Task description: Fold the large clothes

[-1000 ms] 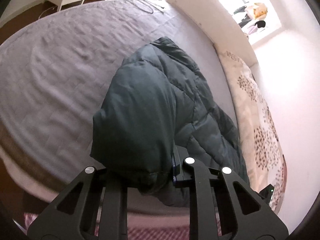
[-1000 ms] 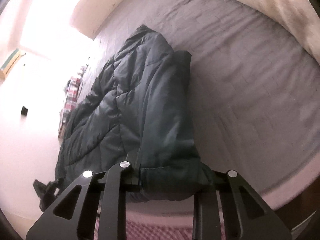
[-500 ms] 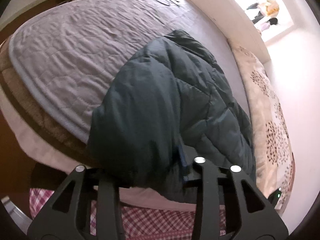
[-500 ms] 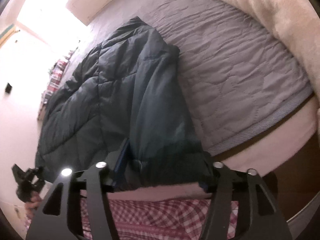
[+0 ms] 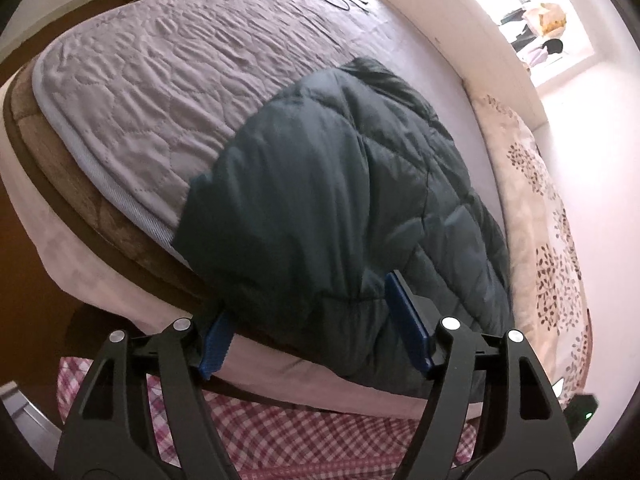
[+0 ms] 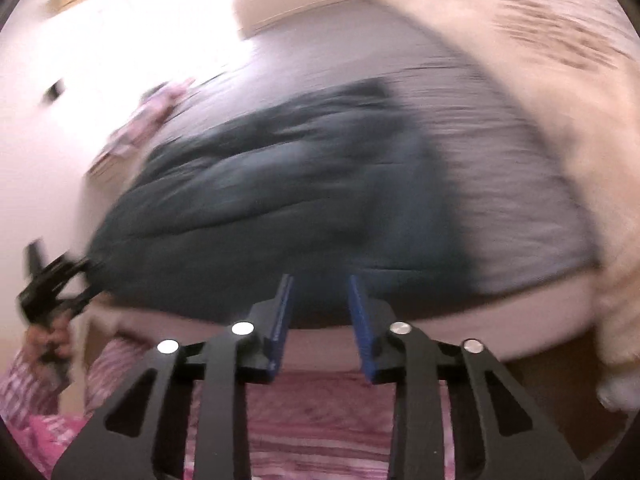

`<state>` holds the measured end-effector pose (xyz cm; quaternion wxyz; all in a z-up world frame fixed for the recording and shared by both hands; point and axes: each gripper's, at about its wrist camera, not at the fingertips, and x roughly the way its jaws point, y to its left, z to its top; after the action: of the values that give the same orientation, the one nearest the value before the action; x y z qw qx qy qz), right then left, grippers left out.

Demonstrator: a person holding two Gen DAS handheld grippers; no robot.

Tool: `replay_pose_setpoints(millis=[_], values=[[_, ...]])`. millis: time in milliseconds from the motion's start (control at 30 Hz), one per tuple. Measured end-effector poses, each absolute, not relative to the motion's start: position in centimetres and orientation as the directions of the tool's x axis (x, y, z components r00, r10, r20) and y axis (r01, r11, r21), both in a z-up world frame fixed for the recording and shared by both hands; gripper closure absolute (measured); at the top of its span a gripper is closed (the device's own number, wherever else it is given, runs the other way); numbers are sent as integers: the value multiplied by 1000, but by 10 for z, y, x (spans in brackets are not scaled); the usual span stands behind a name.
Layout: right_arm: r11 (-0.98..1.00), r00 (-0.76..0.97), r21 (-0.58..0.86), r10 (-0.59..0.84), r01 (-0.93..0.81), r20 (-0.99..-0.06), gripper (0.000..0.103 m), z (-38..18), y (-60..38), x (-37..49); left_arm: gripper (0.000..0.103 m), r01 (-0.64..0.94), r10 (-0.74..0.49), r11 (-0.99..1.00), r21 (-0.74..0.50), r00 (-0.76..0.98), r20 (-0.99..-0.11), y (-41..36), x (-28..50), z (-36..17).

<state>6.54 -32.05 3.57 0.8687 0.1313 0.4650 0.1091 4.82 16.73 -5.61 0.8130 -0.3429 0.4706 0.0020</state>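
A dark teal quilted puffer jacket (image 5: 344,200) lies on the bed, its near end hanging over the bed's edge. My left gripper (image 5: 316,340) is open, its blue pads (image 5: 408,324) either side of the jacket's hanging fold without pinching it. In the blurred right wrist view the jacket (image 6: 280,208) lies across the bed. My right gripper (image 6: 320,320) is open and empty, just off the jacket's near edge. The left gripper (image 6: 52,292) shows at the far left of that view, at the jacket's other end.
The bed has a lilac quilted cover (image 5: 168,80), a brown mattress edge (image 5: 80,200) and a white headboard (image 5: 460,32). A cream leaf-print duvet (image 5: 552,240) lies along the jacket's right side. Pink checked fabric (image 5: 280,432) is below the grippers.
Both grippers have let go of the jacket and opened. They have drawn back toward the bed's edge. The right wrist view has swung round and is blurred.
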Motion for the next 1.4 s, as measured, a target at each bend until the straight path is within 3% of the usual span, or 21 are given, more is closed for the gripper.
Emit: replay_pose_setpoints(millis=[200,433,733,800,867,967,1133,1400], values=[[915,464,275,390,-296,-795,80,35,-216,121,33,-309,-304,790,-529,551,-777,158,46,-58],[934,328,176,280,-311,-902,80,-22,-172,157,32,-279,-319,799,-533,554,-769,154,50,-58],[938,324,133,240,-319,-915,81,-36,-165,156,25,-278,-336,787,-550,555,-761,150,61,-69],[939,326,139,245,-315,-913,81,-39,-165,155,39,-261,-330,799,-543,565,-757,147,62,-70],[940,327,143,246,-309,-913,81,-39,-161,155,60,-230,-320,819,-525,577,-751,141,61,-66],[942,326,154,252,-299,-911,81,-36,-162,152,72,-216,-290,841,-496,594,-750,139,57,-58],[911,299,291,376,-292,-877,80,-14,-171,135,73,-233,-310,816,-529,597,-740,149,49,-58],[906,238,261,349,-332,-906,80,-41,-152,123,75,-232,-306,826,-514,581,-754,149,45,-67]])
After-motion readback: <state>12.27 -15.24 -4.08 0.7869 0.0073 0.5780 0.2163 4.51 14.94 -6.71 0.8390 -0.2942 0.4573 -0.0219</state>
